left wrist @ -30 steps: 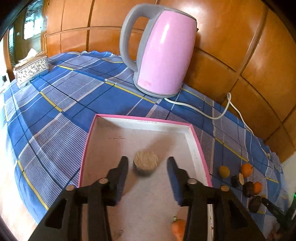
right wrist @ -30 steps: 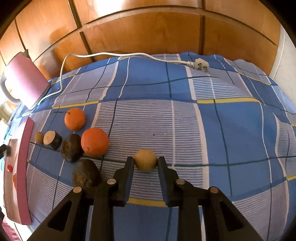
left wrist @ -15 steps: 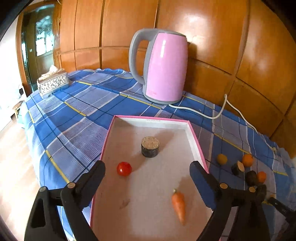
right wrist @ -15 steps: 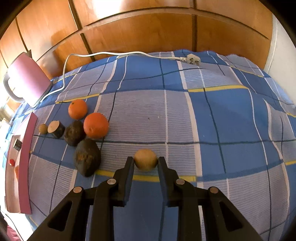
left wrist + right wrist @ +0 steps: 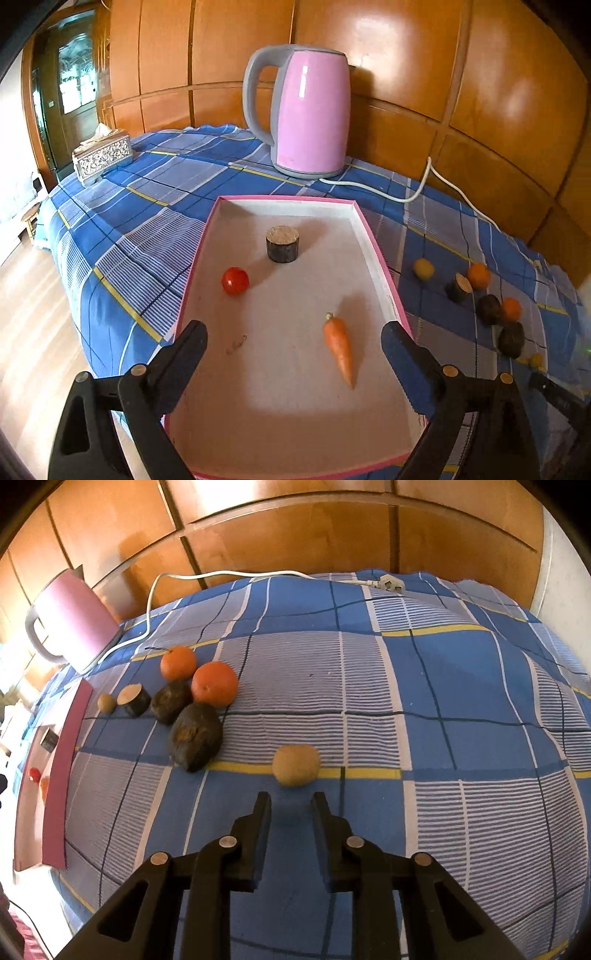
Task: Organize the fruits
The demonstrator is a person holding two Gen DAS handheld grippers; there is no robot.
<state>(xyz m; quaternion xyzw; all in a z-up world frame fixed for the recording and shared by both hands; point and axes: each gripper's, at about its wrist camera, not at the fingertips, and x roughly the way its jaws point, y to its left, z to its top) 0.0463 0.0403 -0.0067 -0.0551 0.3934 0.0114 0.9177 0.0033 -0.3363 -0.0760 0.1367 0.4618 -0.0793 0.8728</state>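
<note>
The pink-rimmed tray holds a dark cut round piece, a tomato and a carrot. Above the tray's near half my left gripper hangs with its jaws opening wide and nothing held. On the blue checked cloth a tan round fruit lies just past the tips of my right gripper, which is shut and empty. Left of that fruit sit two oranges, two dark fruits, a cut piece and a small tan fruit.
A pink kettle stands behind the tray against the wood panelling. Its white cord runs along the back to a loose plug. A tissue box sits at the far left corner. The cloth drops off at the left, over the wooden floor.
My left gripper opened wide and drew back from the dark cut piece, which stays in the tray. My right gripper pulled back from the tan fruit, which was between its fingers.
</note>
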